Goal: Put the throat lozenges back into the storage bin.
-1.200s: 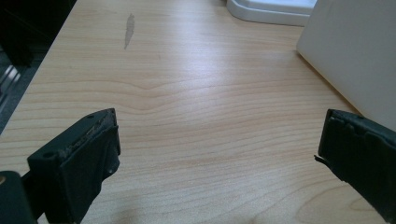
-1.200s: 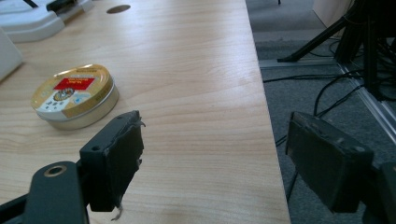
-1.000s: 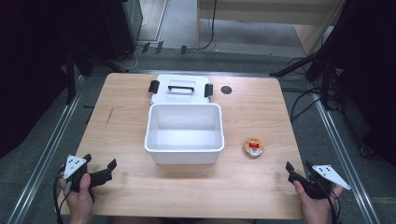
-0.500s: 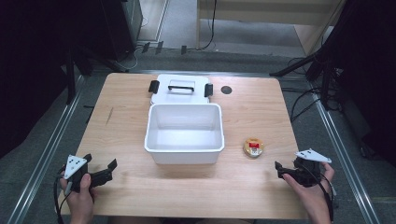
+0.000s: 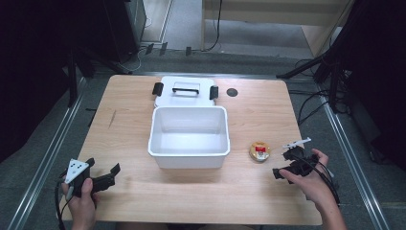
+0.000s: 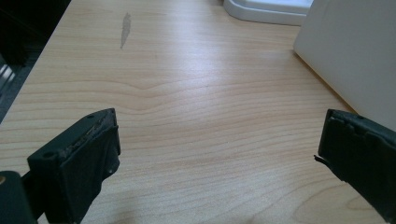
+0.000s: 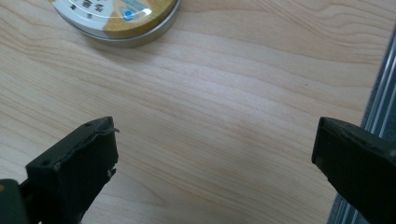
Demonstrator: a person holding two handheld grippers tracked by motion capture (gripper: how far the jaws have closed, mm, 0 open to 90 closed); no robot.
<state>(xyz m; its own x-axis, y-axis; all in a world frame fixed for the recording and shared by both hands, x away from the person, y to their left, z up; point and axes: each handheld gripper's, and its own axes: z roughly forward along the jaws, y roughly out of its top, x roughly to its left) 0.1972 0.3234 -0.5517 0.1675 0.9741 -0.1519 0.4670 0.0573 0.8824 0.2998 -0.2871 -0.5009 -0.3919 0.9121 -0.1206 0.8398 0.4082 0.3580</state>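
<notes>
A small round tin with a gold and white lid lies on the wooden table, right of an empty white bin. My right gripper hovers just right of the tin, apart from it. Its jaws have just been opening and stand wide with nothing between them. In the right gripper view the tin lies ahead at upper left, beyond the open right gripper. My left gripper rests near the front left corner, open and empty. The left gripper faces bare wood, with the bin's wall at right.
The bin's white lid with a black handle and clips lies flat behind the bin. A small black disc sits right of the lid. The table's right edge and a metal rail run close beside my right gripper.
My right hand has moved in from the front right corner toward the tin and risen a little. Its jaws have spread apart. The left hand has stayed put.
</notes>
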